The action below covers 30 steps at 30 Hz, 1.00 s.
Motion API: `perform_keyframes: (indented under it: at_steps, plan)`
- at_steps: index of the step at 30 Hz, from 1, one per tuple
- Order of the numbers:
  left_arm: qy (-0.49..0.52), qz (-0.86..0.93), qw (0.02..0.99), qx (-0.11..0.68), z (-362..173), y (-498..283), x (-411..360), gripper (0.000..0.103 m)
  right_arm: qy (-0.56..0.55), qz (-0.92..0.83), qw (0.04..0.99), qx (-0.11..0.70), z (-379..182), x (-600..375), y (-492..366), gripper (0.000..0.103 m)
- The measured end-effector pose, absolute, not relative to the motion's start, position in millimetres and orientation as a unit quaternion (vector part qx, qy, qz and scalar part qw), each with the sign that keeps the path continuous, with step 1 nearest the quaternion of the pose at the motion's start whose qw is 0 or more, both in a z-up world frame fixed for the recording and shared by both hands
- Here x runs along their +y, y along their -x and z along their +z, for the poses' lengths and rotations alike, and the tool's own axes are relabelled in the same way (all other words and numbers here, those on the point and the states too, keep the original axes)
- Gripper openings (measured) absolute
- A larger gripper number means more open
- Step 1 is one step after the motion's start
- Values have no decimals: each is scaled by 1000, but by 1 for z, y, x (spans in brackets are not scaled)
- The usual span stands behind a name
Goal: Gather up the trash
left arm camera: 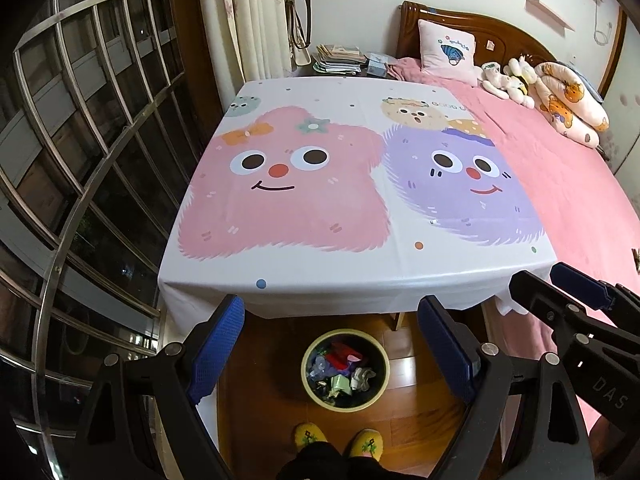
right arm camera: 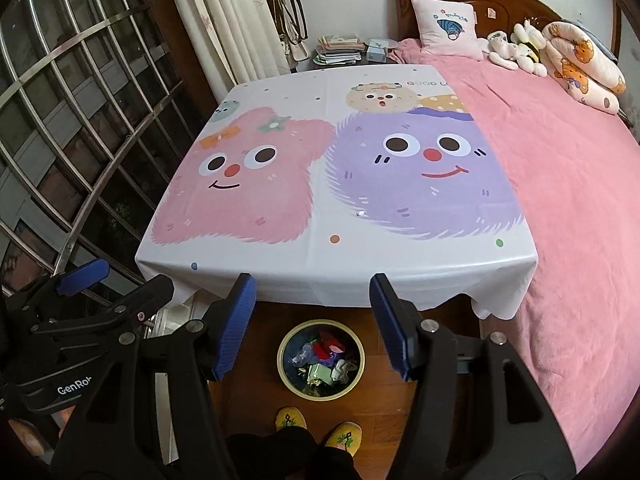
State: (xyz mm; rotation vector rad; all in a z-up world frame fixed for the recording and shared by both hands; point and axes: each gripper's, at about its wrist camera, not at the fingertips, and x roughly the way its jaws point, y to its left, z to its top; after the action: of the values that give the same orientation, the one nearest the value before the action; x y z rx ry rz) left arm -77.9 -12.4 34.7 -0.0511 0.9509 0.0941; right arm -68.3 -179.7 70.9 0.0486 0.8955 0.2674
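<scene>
Yellow-rimmed bin (left arm camera: 345, 368) stands on the wood floor (left arm camera: 416, 368) just off the near edge of the table, between your two grippers in both views. Contents: crumpled trash (left arm camera: 340, 372), with red, green, white and clear bluish pieces lying loose in the dark liner. Your yellow slippers (left arm camera: 311, 436) sit just behind the bin.

Left gripper (left arm camera: 332, 344): you hold its jaws wide apart, nothing between the blue pads (left arm camera: 218, 344). Right gripper (right arm camera: 314, 324): jaws apart as well, nothing held. Both hang above the bin, clear of it.

Surface, left to right: white tablecloth (left arm camera: 320, 276) printed with a pink furry figure (left arm camera: 280, 184), then a purple one (left arm camera: 460, 184). One small shiny scrap (right arm camera: 360, 213) lies on the cloth near the purple figure's lower left side; I cannot tell what it is.

Room, left to right: barred window (left arm camera: 80, 140), pale curtain (left arm camera: 256, 16), a stack of papers (left arm camera: 340, 60) beyond the far edge, then a bed with a pink sheet (left arm camera: 560, 184), a pillow (left arm camera: 448, 50) and soft toys (left arm camera: 508, 78) at the wooden headboard (left arm camera: 512, 36).
</scene>
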Motion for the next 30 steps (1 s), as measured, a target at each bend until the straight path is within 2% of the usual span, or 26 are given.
perform_keyframes:
  at_steps: [30]
  plan:
    - [37, 56, 889, 452, 35, 74, -10, 90, -11, 133, 898, 418, 70, -174, 71, 56]
